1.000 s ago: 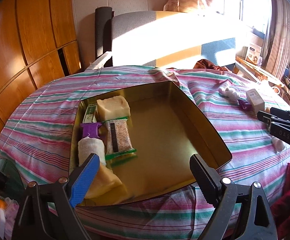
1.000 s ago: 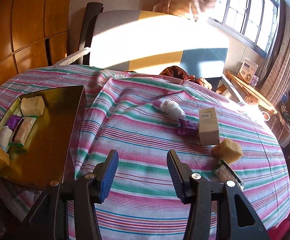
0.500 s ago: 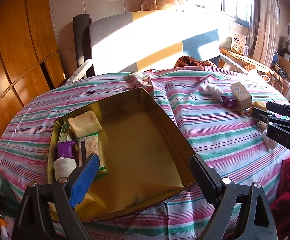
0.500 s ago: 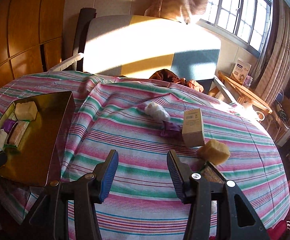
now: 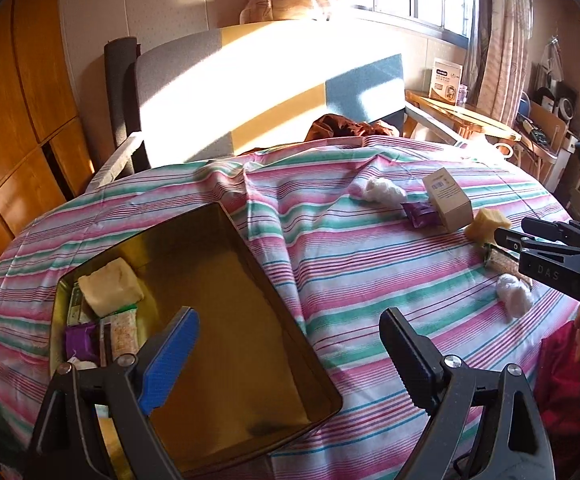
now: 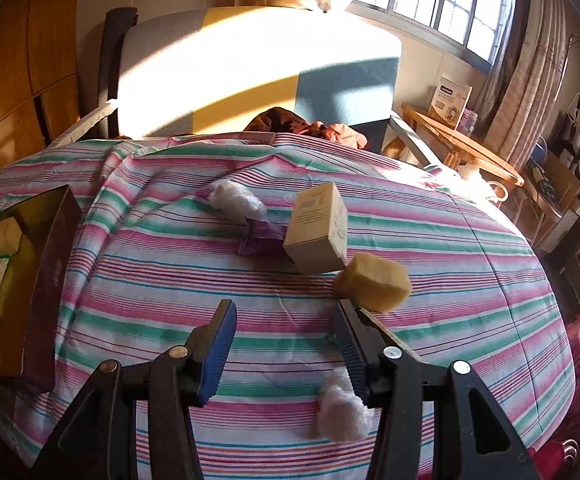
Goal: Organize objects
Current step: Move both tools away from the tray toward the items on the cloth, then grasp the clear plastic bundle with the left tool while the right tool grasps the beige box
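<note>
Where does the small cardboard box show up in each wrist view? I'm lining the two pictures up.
Left wrist: the cardboard box lies upper right, on the striped cloth.
Right wrist: the cardboard box sits just above centre.
Shared landmark: the yellow sponge beside it, toward the right, in both views.

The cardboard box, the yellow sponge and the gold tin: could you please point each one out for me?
cardboard box (image 6: 315,236), right wrist view, on its front face.
yellow sponge (image 6: 374,283), right wrist view, on the middle of its side.
gold tin (image 5: 226,304), left wrist view, on its bare floor.
</note>
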`<state>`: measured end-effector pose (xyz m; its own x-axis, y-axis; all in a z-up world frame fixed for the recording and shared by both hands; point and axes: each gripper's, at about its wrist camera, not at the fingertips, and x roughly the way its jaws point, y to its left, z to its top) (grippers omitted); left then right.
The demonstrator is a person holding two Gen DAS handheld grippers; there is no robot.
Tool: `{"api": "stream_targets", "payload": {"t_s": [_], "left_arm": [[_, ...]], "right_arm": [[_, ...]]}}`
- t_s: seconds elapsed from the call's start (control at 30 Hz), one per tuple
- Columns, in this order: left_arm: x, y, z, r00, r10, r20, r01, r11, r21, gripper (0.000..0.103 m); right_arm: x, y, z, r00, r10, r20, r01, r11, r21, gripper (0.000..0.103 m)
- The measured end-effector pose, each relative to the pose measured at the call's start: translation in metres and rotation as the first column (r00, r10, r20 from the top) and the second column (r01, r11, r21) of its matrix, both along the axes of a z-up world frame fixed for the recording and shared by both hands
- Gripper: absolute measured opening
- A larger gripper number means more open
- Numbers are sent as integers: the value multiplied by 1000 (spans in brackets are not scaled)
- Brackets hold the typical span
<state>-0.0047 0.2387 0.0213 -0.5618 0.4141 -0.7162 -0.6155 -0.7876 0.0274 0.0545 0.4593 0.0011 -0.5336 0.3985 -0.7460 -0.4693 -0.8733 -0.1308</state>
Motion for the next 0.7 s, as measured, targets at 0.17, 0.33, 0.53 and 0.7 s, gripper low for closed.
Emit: {"api": "stream_targets", "payload": {"t_s": [0.17,0.33,0.53,0.7], "left_arm": [[-8,38,1,998,-54,27,54,998,29,92],[-33,78,-11,986,-70,150,61,996,65,92],[-75,127,-36,943,-49,328,12,993,114,89],[-112,163,-54,907,-7,421,-49,991,123,82]], "right_arm": [[17,65,-14,976,-215,-23,212,974,-83,51],[35,88,-17,951,-304,-58,286,935,-208,51],[31,86,-22,961,-272,-51,250,931,-264,51],[29,85,-24,966,-253,-55,226,929,-294,51]]}}
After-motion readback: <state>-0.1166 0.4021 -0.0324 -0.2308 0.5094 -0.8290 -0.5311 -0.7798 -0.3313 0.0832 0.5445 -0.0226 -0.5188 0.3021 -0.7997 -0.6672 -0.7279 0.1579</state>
